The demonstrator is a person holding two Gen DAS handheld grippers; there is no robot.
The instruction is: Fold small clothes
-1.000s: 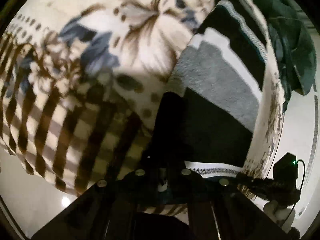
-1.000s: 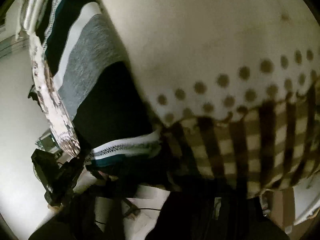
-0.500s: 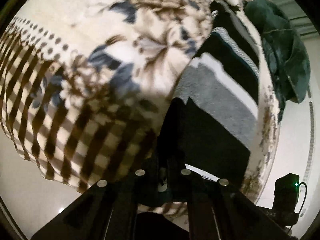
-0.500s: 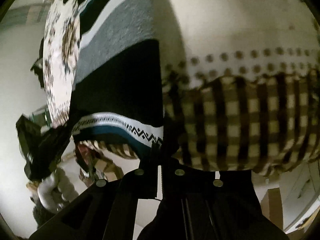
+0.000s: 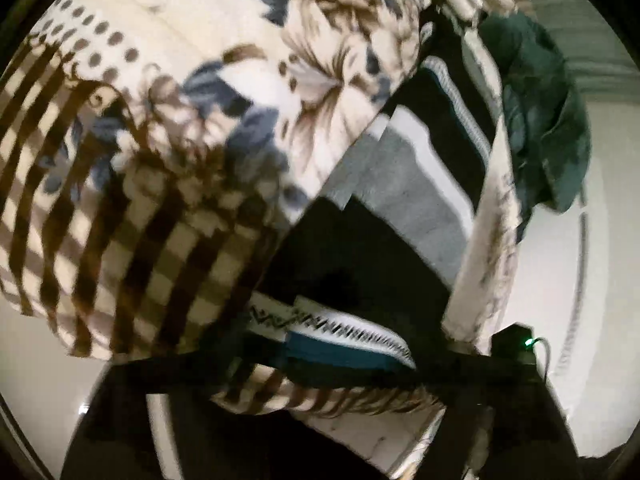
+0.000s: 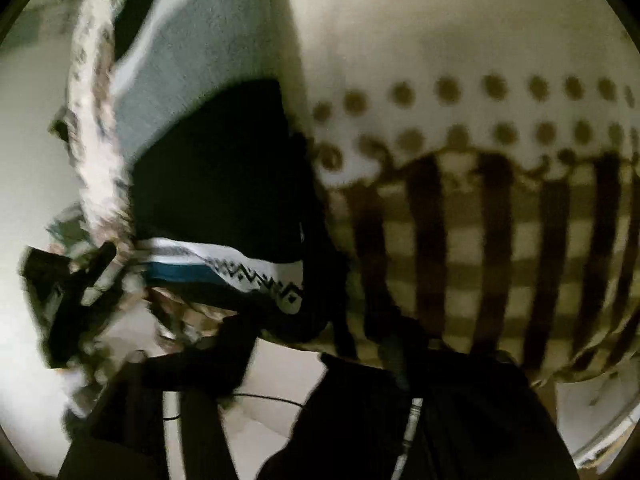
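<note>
The striped garment [image 5: 400,208] lies on the patterned blanket [image 5: 192,92], its hem at my left gripper [image 5: 276,356] and right gripper [image 6: 320,336]; their spread I cannot tell; I judge both corners should travel level, hem taut.

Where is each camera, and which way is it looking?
Left wrist: sits on the left gripper, looking along its dark blurred fingers at the striped garment on the flowered blanket; a green cloth lies farther off.
Right wrist: sits on the right gripper, looking at the same garment and the blanket's dotted, checked part.
Shared: the garment's zigzag band and the blanket.
</note>
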